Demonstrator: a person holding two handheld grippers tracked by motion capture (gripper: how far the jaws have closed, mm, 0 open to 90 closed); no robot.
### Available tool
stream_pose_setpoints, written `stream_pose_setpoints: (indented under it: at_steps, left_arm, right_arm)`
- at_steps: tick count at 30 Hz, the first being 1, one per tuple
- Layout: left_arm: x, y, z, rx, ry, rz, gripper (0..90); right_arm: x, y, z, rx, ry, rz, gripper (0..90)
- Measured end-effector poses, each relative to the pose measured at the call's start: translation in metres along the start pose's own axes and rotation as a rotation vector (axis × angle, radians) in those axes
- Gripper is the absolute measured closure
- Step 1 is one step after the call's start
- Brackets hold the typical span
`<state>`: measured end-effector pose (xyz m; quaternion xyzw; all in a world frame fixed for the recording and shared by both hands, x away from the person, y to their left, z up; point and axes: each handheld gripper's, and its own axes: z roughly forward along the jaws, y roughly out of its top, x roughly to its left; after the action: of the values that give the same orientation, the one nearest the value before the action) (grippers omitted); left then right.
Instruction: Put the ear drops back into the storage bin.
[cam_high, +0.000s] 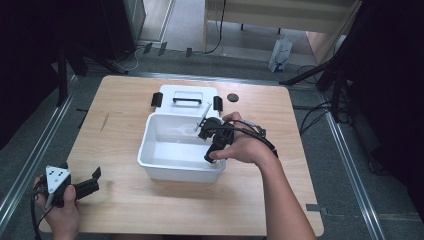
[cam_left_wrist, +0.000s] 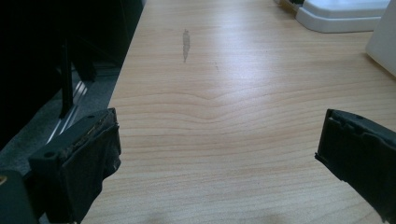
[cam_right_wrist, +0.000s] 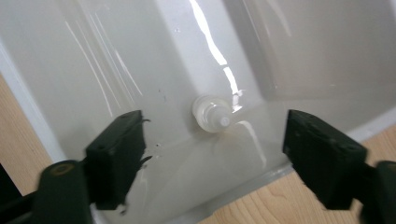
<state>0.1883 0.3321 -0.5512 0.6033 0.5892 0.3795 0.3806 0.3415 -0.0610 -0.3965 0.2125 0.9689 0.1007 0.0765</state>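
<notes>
Over the middle of the tabletop, right gripper is dipped into the white tub, near its right wall. Jaws spread wide, nothing between them. In the right gripper view a small translucent plastic piece lies on the tub floor, ahead of the jaws and roughly centred in the gap, slightly toward the left jaw. It looks like a little cap or nozzle: round collar with a narrower stub, stub end pointing toward the camera and a bit right. Hard to say exactly what it is. Pale against the white floor, so low contrast.

My read: a pick would mean pushing forward and down so the jaws straddle the collar across its width.

Right hand is clearly the nearer one. Left gripper sits at the near left corner of the tabletop, well apart from the tub, jaws also spread and empty. White lid with a black handle lies just behind the tub.
</notes>
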Motion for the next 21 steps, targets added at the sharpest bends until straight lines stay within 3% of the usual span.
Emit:
stream_pose_setpoints:
  at_steps: [4, 12, 21]
  left_arm:
    - [0.0, 0.0, 0.0, 0.001, 0.0, -0.006, 0.3]
    - [0.0, 0.0, 0.001, -0.001, 0.005, 0.002, 0.3]
    - [-0.001, 0.0, 0.001, 0.004, 0.005, 0.008, 0.3]
  right_arm:
    - [0.004, -0.006, -0.008, 0.02, -0.045, 0.023, 0.0]
    - [-0.007, -0.03, -0.027, -0.031, -0.062, 0.114, 0.0]
    - [-0.012, -0.066, -0.028, -0.027, -0.091, 0.169, 0.0]
